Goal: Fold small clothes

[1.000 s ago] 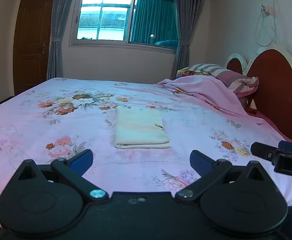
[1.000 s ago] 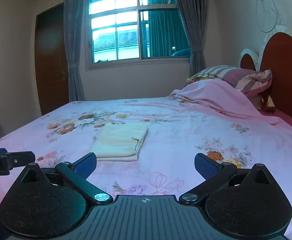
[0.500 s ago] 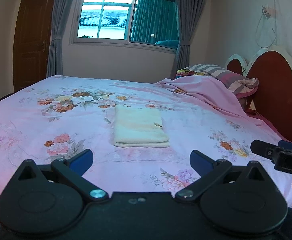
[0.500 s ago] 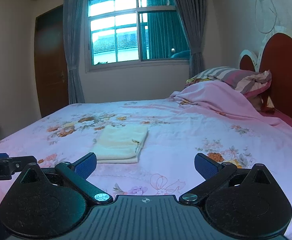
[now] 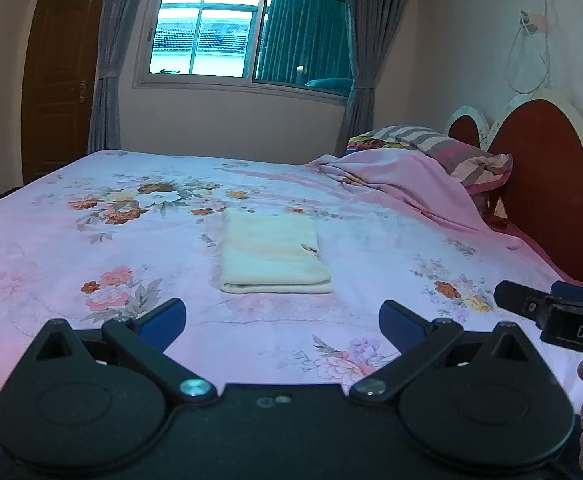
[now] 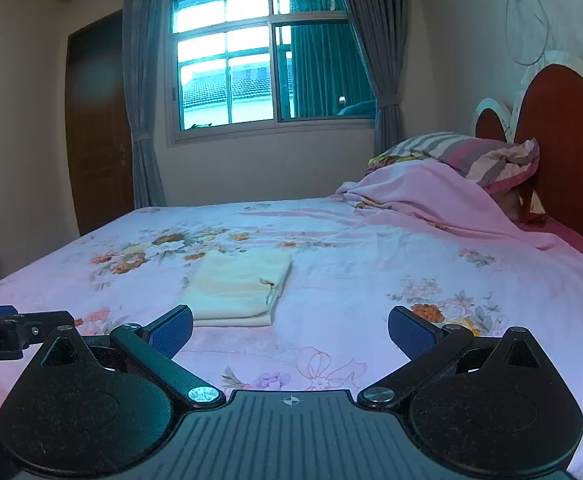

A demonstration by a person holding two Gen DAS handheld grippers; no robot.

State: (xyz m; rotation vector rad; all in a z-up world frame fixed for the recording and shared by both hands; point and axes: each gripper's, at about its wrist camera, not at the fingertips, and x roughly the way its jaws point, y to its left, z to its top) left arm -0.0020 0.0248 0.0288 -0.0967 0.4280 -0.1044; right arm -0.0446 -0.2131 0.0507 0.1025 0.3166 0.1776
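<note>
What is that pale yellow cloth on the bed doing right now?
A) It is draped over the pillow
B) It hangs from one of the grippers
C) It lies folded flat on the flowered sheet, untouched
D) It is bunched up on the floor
C: the pale yellow cloth lies folded on the flowered sheet, with the left gripper and right gripper both open and short of it.

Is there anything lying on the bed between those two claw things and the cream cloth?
Nothing visible does. Between the open left gripper and the folded cream cloth lies only bare floral bedsheet, and the same holds for the open right gripper. The rumpled pink blanket sits off to the right.
</note>
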